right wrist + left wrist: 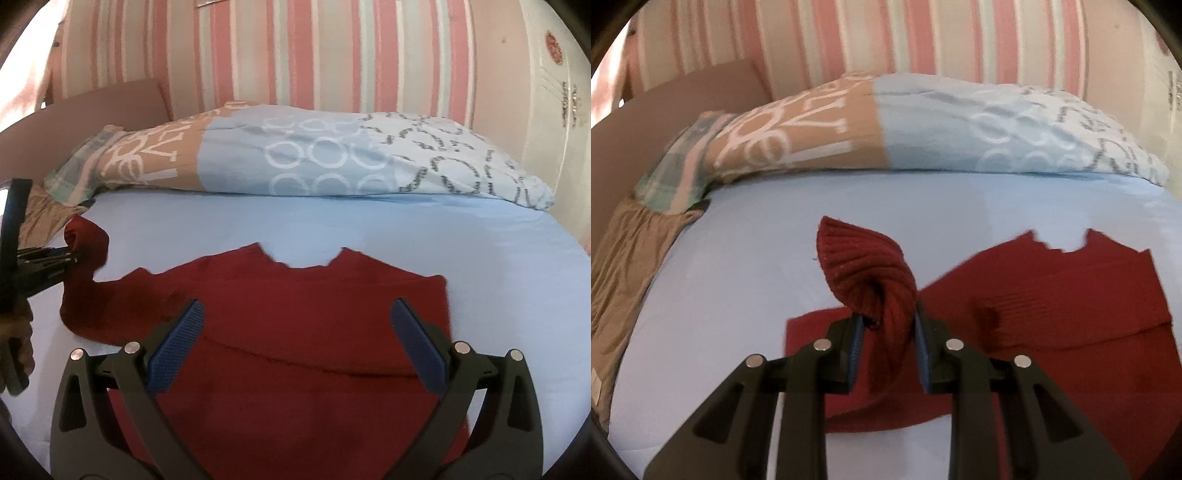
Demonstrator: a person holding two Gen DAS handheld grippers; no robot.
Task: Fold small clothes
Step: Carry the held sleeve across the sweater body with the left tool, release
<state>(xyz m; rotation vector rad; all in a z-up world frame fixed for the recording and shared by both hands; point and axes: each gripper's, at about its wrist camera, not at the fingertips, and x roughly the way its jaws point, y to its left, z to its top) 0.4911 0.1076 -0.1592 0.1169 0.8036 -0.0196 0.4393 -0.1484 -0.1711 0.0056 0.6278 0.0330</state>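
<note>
A dark red knit sweater (303, 325) lies flat on the light blue bed sheet (406, 229), neck away from me. My left gripper (888, 317) is shut on the sweater's left sleeve cuff (864, 262), which stands up bunched between the pads above the sheet; the sweater body (1052, 295) lies to its right. In the right wrist view the left gripper (70, 256) shows at the far left, holding the lifted cuff (86, 236). My right gripper (297, 314) is wide open and empty, hovering over the sweater's body.
A patterned pillow (314, 151) in tan, blue and white lies across the head of the bed. Behind it is a pink striped wall (295, 55). A brown bed skirt (624, 273) hangs at the left edge. A white cabinet (554, 92) stands at the right.
</note>
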